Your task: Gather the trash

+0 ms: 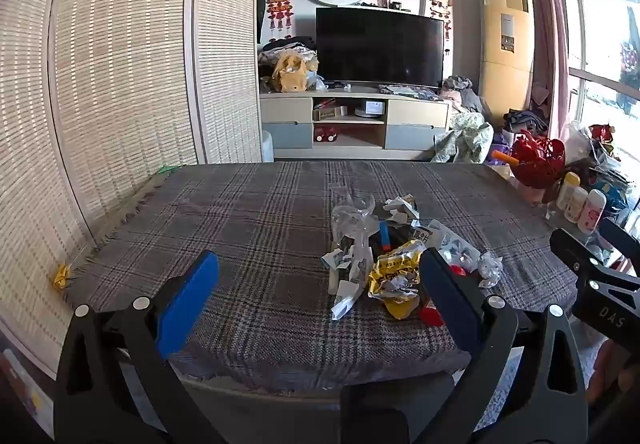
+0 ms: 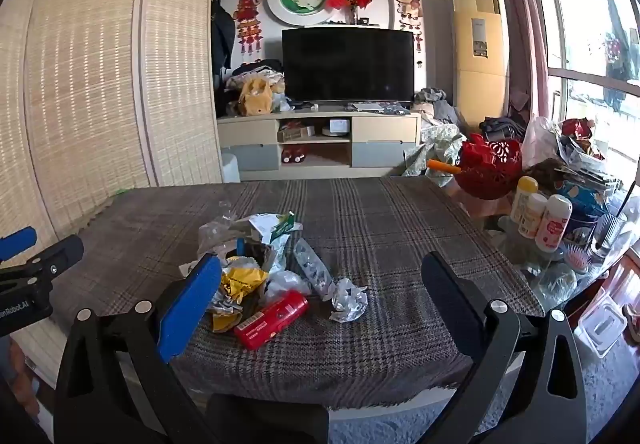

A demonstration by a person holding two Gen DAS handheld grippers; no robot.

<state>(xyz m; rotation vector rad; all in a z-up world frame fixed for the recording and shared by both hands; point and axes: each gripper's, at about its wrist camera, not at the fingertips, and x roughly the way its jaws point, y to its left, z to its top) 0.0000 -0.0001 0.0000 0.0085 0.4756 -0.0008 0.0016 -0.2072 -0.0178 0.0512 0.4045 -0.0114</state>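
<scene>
Trash pile (image 2: 260, 272) with one red packet (image 2: 272, 318), between two wide-spread, empty grippers (image 1: 320, 284) (image 2: 320, 288).

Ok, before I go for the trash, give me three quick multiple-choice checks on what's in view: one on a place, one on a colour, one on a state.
1. Where does the red packet lie in the trash pile?
A. at the near edge
B. at the far end
C. off the table

2. What colour is the basket beyond the table's far right corner?
A. blue
B. red
C. white

3. How do the jaws of the right gripper stand?
A. shut on the packet
B. shut on nothing
C. wide open, holding nothing

Answers:
1 A, it lies nearest the camera in the right wrist view.
2 B, its openwork wall is red.
3 C, both fingers stand apart with only the plaid cloth and trash between them.
</scene>
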